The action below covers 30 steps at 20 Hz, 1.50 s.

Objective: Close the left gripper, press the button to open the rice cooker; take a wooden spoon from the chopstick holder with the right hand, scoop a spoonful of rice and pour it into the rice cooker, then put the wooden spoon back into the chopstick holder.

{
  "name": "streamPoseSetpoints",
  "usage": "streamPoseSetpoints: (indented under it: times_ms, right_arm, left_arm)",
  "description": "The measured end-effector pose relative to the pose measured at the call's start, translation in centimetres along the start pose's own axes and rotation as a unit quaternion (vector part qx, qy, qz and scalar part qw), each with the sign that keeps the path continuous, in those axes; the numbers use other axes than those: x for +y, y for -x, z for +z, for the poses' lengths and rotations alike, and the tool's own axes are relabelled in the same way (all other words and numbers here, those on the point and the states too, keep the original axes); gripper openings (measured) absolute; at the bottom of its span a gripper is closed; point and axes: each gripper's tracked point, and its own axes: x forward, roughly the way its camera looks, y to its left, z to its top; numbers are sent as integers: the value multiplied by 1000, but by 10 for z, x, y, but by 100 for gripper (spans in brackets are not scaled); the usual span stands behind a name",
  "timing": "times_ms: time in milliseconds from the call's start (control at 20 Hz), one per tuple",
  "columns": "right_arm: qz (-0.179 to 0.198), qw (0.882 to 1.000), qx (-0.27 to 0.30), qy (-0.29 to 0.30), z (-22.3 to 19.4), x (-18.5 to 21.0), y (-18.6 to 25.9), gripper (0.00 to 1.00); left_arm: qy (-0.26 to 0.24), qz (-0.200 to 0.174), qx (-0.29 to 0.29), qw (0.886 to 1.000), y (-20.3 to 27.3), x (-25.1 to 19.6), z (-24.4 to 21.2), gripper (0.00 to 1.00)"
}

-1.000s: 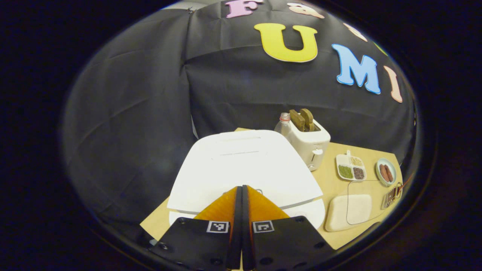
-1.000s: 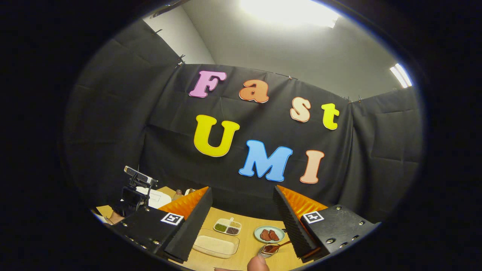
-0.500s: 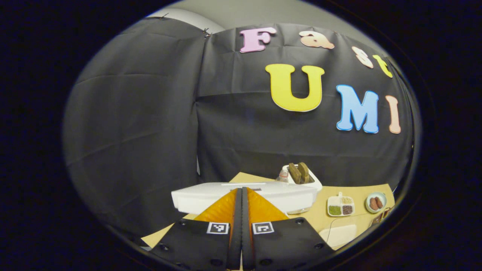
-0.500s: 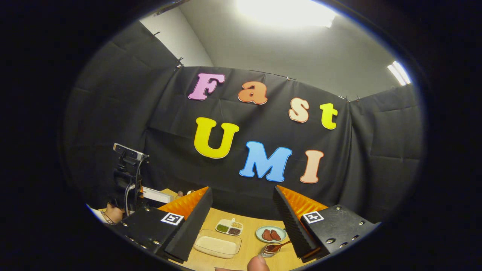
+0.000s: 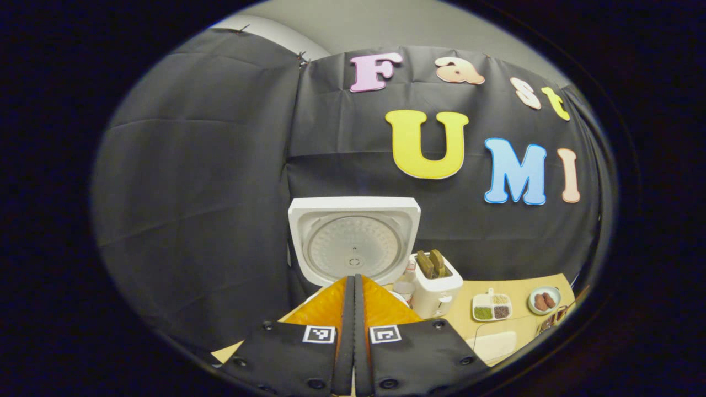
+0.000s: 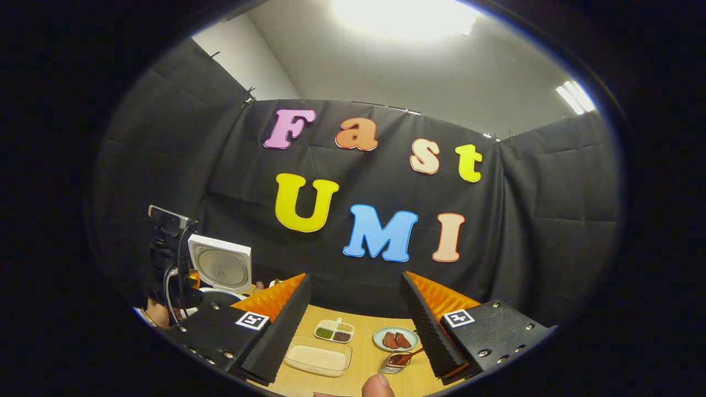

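The white rice cooker's lid [image 5: 353,242] stands open and upright, its round inner plate facing me, and it appears again at the far left as the lid [image 6: 220,264]. My left gripper [image 5: 353,279] is shut with nothing in it, its tips just in front of the cooker and hiding the pot. My right gripper [image 6: 356,282] hangs open above the table with nothing between its fingers. Below it a chopstick holder [image 6: 392,365] holds the wooden spoon [image 6: 412,357]. A clear tray of rice [image 6: 318,358] lies to the left of the holder.
A white toaster [image 5: 437,286] with two slices stands right of the cooker. A divided dish of grains [image 6: 334,331] and a plate of sausages [image 6: 395,339] sit behind the rice tray on the wooden table [image 6: 361,353]. A fingertip [image 6: 378,386] shows at the bottom edge.
The rice cooker's lid has swung up from flat and closed to fully open. My left gripper has lifted and tilted back, staying shut. The right gripper has barely moved.
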Motion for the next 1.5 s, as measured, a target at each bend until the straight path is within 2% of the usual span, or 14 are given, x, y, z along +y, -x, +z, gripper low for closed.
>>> streamPoseSetpoints:
  times_ms: [200,300,350,400,600,650,750,800,850,950,1100,1150,1350,1500]
  right_arm:
    - [-23,999,10,-20,-11,-22,-5,99]
    - [-38,999,17,-20,-23,-39,-8,99]
    - [-45,999,20,-19,-30,-49,-10,99]
    - [-51,998,24,-18,-37,-57,-13,99]
    - [-76,996,52,2,-84,-97,-29,99]
    - [-78,995,56,4,-95,-106,-34,99]
    - [-74,995,71,-6,-122,-120,-45,99]
    - [-73,994,80,-13,-135,-128,-51,99]
    - [-74,993,87,-22,-149,-137,-57,99]
    - [-76,991,101,-41,-176,-153,-71,99]
    - [-71,989,120,-56,-216,-173,-90,99]
    - [-69,987,128,-62,-231,-178,-96,99]
    - [-64,982,151,-94,-284,-202,-114,99]
    - [-53,973,180,-133,-336,-210,-132,99]
  left_arm:
    - [6,-5,-7,1000,14,2,9,7]
    - [6,-6,-9,1000,24,3,12,10]
    - [8,-10,-11,1000,29,1,16,7]
    - [9,-13,-13,1000,36,-1,17,12]
    - [10,-20,-11,1000,61,-12,20,10]
    - [14,-25,-14,999,69,-17,24,13]
    - [14,-28,-28,999,89,-26,33,7]
    - [8,-24,-34,999,100,-29,37,11]
    - [5,-24,-41,999,112,-34,42,7]
    - [6,-27,-54,998,135,-47,50,6]
    - [5,-27,-60,998,175,-64,56,22]
    - [3,-24,-62,998,185,-67,58,21]
    - [-8,-4,-65,998,222,-89,62,40]
    - [-13,12,-63,998,249,-103,60,51]
